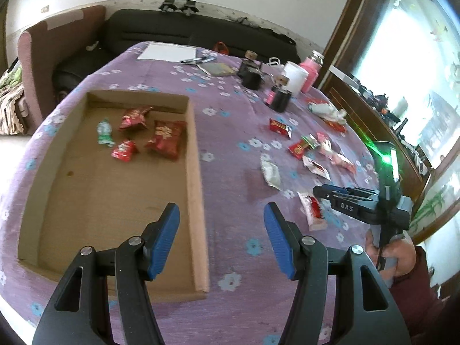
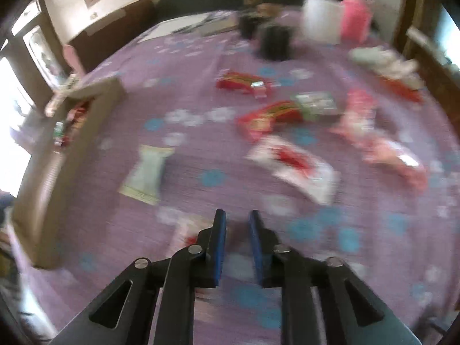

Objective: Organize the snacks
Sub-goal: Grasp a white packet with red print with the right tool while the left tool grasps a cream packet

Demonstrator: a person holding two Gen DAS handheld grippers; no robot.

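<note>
Here the box [image 1: 198,178] on the left holds three red packs and one green; more snacks [image 1: 309,146] lie scattered right. Left gripper [image 1: 221,238] gapes wide, empty; right gripper [image 2: 237,243] narrowly parted, grip unclear.

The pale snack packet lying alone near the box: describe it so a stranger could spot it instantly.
Start at the cardboard box on the purple tablecloth. Just off its right wall lies the pale packet. Unlike the red-printed wrappers further right, it is plain whitish and lies apart from them.
</note>
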